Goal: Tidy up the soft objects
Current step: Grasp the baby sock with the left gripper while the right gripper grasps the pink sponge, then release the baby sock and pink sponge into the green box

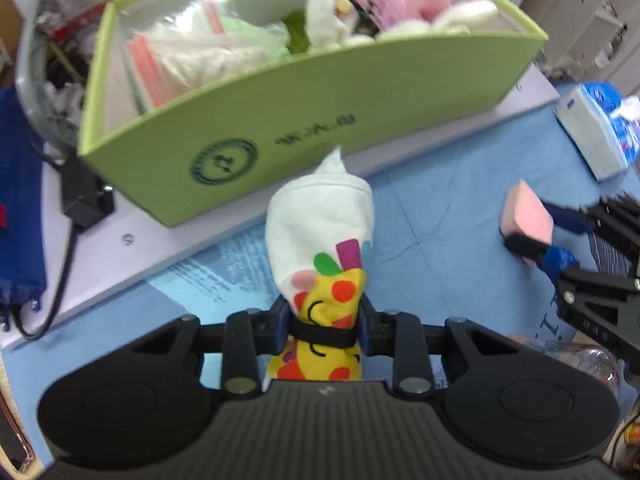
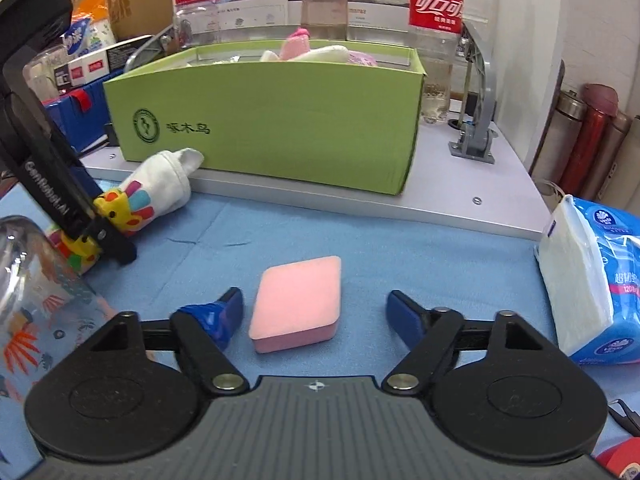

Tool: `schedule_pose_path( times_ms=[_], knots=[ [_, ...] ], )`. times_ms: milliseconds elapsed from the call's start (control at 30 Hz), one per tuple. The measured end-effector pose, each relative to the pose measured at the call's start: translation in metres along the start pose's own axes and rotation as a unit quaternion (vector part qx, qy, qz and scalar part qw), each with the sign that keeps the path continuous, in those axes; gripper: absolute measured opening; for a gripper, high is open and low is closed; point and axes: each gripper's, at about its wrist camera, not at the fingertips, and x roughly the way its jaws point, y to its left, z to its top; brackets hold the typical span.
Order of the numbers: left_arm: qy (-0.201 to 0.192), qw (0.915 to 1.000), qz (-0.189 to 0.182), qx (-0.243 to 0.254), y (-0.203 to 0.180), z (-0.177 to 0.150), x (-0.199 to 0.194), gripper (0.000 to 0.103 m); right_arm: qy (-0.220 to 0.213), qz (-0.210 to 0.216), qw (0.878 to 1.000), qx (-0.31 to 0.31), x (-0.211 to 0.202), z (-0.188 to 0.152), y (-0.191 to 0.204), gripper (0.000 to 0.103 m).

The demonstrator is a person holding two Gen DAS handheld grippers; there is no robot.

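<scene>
L: left gripper clenched on white-and-yellow patterned sock | lift over green cardboard box wall, then release | R: right gripper spread around pink foam sponge, in front of box; centre it, close gently.

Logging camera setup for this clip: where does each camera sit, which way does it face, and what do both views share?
Left wrist: sits on the left gripper, looking forward along its fingers, which are shut on the sock, toward the green box; the right gripper shows at right.
Right wrist: sits on the right gripper, looking over the pink sponge between its open fingers toward the box; the left gripper shows at left.
Shared: sock, sponge, box, tissue pack, blue mat.
</scene>
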Motion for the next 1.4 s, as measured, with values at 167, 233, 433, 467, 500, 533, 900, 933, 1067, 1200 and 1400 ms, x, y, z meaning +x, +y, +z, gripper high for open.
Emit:
schedule_pose_path(
  times_ms=[167,233,433,467,500,533,900,933,1067,1200,1400],
  knots=[
    [-0.035,0.9988,-0.016,-0.032,0.023,-0.007,-0.036,0.029,-0.008,-0.003,1.000,-0.006,-0.019,-0.002,-0.001,0.019],
    [-0.057,0.9974,-0.019,-0.039,0.033,-0.004,-0.060,0.029,-0.030,0.002,1.000,0.000,-0.037,0.003,-0.004,0.019],
    [-0.130,0.9904,-0.014,-0.045,0.050,0.041,-0.132,0.029,-0.109,-0.005,0.993,-0.038,-0.073,0.074,-0.006,0.021],
    [-0.138,0.9893,-0.014,-0.045,0.050,0.056,-0.137,0.029,-0.117,-0.001,0.992,-0.039,-0.072,0.090,-0.007,0.021],
    [-0.144,0.9885,-0.012,-0.046,0.051,0.069,-0.140,0.029,-0.124,0.000,0.991,-0.041,-0.068,0.106,-0.008,0.021],
    [-0.149,0.9877,-0.005,-0.046,0.052,0.081,-0.142,0.029,-0.133,-0.002,0.990,-0.046,-0.064,0.123,-0.008,0.021],
    [-0.126,0.9905,0.022,-0.051,0.065,0.146,-0.060,0.071,-0.085,0.055,0.994,-0.046,0.047,0.193,0.004,0.026],
    [-0.133,0.9894,0.023,-0.054,0.067,0.144,-0.057,0.080,-0.072,0.058,0.995,-0.040,0.057,0.190,0.007,0.028],
    [-0.149,0.9868,0.015,-0.061,0.071,0.136,-0.065,0.080,-0.068,0.036,0.997,-0.025,0.064,0.185,0.008,0.032],
    [-0.169,0.9834,0.011,-0.067,0.071,0.120,-0.089,0.083,-0.119,0.006,0.993,-0.020,0.038,0.186,0.003,0.039],
    [-0.214,0.9736,0.014,-0.079,0.058,0.067,-0.128,0.103,-0.130,-0.010,0.991,0.002,0.002,0.168,-0.004,0.045]
  ],
)
